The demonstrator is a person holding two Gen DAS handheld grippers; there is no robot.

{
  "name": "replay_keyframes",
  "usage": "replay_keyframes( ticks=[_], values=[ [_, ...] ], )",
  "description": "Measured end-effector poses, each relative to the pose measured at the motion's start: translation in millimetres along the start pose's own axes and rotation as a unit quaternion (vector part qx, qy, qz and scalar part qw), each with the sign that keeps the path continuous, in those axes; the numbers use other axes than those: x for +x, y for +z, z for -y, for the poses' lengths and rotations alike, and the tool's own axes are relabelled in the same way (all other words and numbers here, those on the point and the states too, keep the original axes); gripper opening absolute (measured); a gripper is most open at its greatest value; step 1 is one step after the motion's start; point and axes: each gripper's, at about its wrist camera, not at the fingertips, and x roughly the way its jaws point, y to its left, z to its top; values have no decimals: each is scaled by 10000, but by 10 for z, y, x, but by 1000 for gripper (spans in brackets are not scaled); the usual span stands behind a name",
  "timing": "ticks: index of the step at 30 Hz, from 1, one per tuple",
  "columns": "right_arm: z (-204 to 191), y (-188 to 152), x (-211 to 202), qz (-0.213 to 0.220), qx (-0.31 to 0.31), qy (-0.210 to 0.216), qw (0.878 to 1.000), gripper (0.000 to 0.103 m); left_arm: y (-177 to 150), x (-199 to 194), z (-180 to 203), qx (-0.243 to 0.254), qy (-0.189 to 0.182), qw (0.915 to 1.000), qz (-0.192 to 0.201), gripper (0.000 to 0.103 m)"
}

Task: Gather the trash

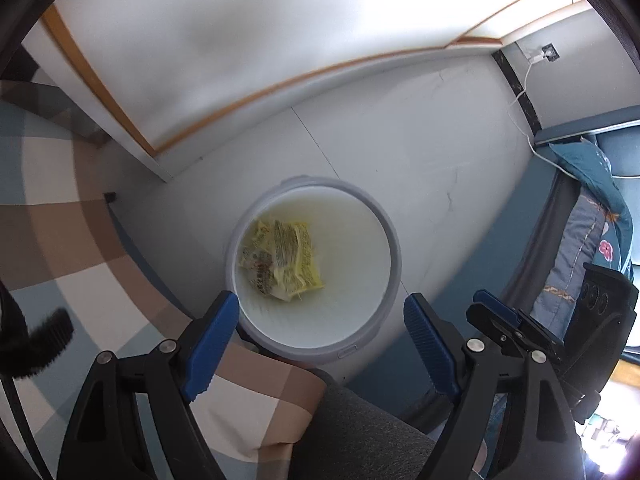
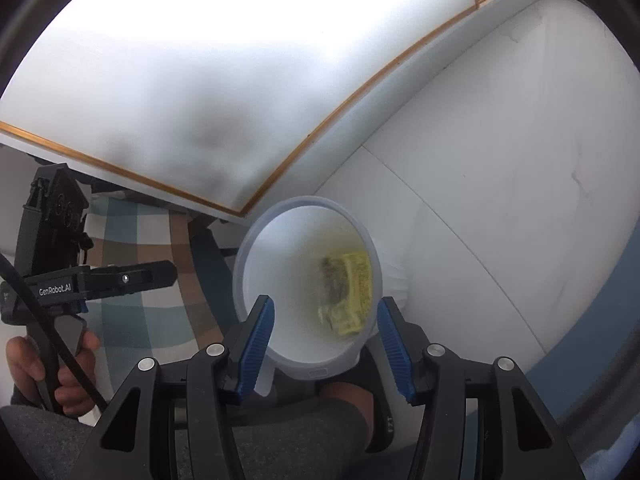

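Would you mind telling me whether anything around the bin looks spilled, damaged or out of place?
Nothing stands out. The crumpled yellow wrapper lies inside the round white plastic bin, which stands upright on the pale floor with no litter visible around it. Both the left gripper and the right gripper are open and empty above it.

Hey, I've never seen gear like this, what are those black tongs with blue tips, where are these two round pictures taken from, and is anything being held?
They are hand-held grippers, one in each of a person's hands, each carrying a fisheye camera that looks along its fingers. One picture comes from the left gripper, the other from the right gripper. Both look down into a white bin on the floor, with a crumpled yellow wrapper lying inside. Both grippers are open and hold nothing. The right view also shows the person's hand gripping the left tool's handle.
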Motion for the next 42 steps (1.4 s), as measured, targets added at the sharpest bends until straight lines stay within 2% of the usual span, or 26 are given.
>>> replay_keyframes(
  ticks=[4, 9, 15, 19, 24, 31, 36, 39, 42],
  values=[
    [-136, 51, -175, 117, -132, 1, 9998, 55, -81, -457, -99, -112, 242, 9969, 744, 82],
    [-473, 106, -457, 447, -468, 100, 9979, 61, -389, -1094, -313, -487, 389, 9833, 1711, 82],
    [-1132, 81, -891, 982, -1117, 301, 9884, 71, -898, -1813, -565, -825, 989, 9518, 2784, 82],
    [-1625, 2, -1176, 1345, -1636, 418, 9764, 75, -1236, -2142, -782, -1079, 1168, 9306, 3297, 82],
    [-2259, -146, -1449, 1679, -2198, 704, 9584, 79, -1560, -2418, -1037, -1405, 1365, 9114, 3618, 82],
    [-3126, -455, -1571, 1777, -2860, 1170, 9343, 84, -2064, -2879, -1474, -1845, 1570, 8761, 4169, 82],
    [-3685, -704, -1417, 1574, -3328, 1352, 9199, 85, -2320, -3061, -1778, -2058, 1750, 8593, 4343, 82],
    [-3963, -824, -1211, 1317, -3513, 1434, 9158, 85, -2454, -3118, -2037, -2249, 1829, 8497, 4404, 82],
    [-4183, -966, -959, 1048, -3714, 1495, 9103, 85, -2498, -3086, -2279, -2457, 1825, 8450, 4384, 82]
  ],
)
